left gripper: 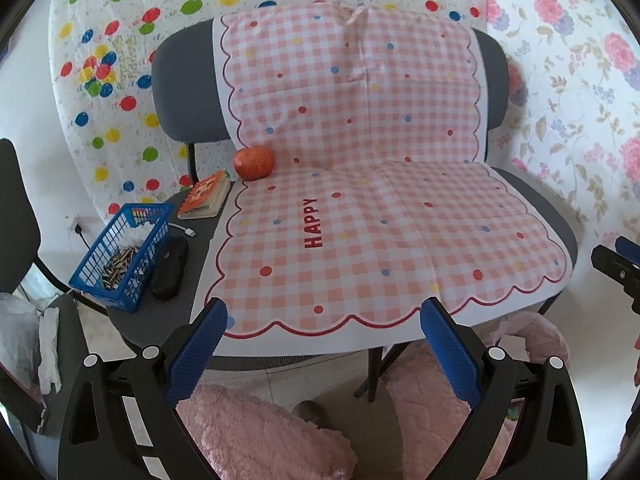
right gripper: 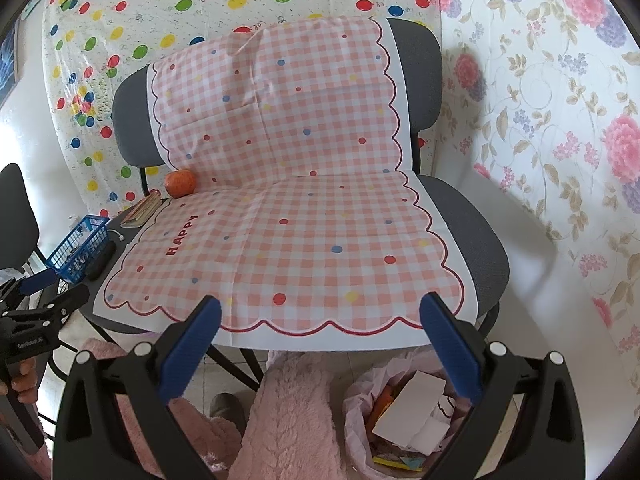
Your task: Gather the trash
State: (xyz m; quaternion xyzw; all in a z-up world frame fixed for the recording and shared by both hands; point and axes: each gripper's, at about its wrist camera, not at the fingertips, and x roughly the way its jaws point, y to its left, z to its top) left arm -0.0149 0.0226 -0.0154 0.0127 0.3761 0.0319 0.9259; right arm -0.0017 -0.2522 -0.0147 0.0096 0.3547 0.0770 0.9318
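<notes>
While both tools gape empty, the trash bin stands upright below.

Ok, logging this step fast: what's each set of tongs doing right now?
Left tongs: open, holding nothing.
Right tongs: open, holding nothing.
</notes>
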